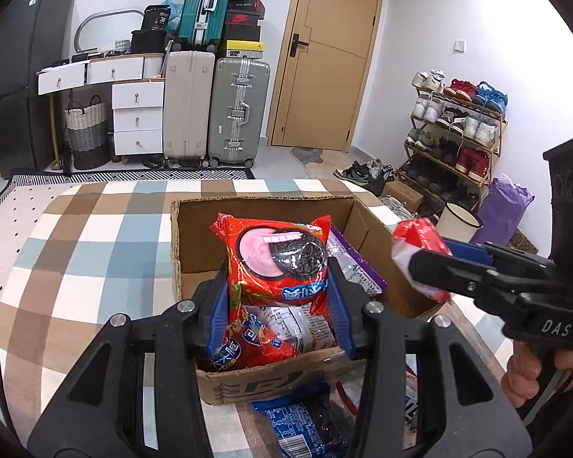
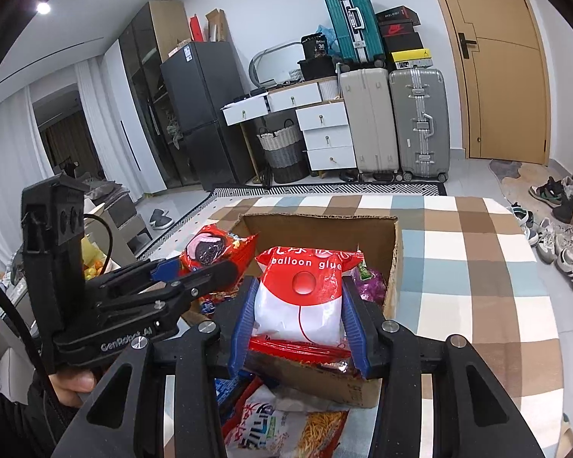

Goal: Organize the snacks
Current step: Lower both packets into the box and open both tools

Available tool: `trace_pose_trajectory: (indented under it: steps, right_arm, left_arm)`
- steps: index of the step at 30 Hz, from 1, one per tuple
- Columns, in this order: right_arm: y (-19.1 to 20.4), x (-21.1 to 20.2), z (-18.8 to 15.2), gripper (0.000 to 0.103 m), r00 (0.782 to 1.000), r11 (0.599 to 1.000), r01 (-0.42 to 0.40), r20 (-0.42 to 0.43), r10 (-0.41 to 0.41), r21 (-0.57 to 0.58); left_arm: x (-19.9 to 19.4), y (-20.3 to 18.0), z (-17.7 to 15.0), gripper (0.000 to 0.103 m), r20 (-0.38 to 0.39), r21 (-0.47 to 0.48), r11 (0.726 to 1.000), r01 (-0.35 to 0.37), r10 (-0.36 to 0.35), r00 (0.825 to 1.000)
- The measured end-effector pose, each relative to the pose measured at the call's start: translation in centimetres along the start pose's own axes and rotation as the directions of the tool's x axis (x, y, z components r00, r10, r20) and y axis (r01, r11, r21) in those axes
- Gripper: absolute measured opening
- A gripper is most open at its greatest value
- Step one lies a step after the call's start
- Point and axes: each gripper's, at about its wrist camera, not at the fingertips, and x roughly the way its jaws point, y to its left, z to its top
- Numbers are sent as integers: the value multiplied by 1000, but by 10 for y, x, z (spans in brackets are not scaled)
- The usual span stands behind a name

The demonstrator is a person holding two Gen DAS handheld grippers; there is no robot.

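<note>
My left gripper (image 1: 277,286) is shut on a red Oreo packet (image 1: 277,255) and holds it over an open cardboard box (image 1: 265,206) on a checked cloth. The box holds several snack packets, one purple (image 1: 357,263). My right gripper (image 2: 300,301) is shut on a red and white "balloon glue" packet (image 2: 301,297) above the box (image 2: 317,221). In the left wrist view the right gripper (image 1: 420,263) and its packet (image 1: 416,234) hang over the box's right side. In the right wrist view the left gripper (image 2: 210,267) holds the Oreo packet (image 2: 210,248) over the box's left side.
Loose snacks lie in front of the box: a blue packet (image 1: 305,423), and a red packet with a fries packet (image 2: 286,427). Beyond the table stand suitcases (image 1: 214,107), white drawers (image 1: 137,118), a shoe rack (image 1: 454,141) and a door (image 1: 324,57).
</note>
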Motion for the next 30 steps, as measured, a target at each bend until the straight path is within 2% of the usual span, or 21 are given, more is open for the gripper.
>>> trace_pose_trajectory:
  steps: [15, 26, 30]
  right_arm:
    - [-11, 39, -7, 43, 998, 999, 47, -48, -47, -14]
    - [-11, 45, -7, 43, 997, 998, 55, -45, -56, -17]
    - [-11, 43, -8, 51, 998, 999, 47, -48, -48, -19]
  left_arm:
    - [38, -4, -11, 42, -48, 39, 999, -13, 15, 999]
    - [41, -9, -17, 42, -37, 66, 998, -19, 22, 999]
    - [40, -13, -16, 44, -43, 66, 998, -19, 22, 999]
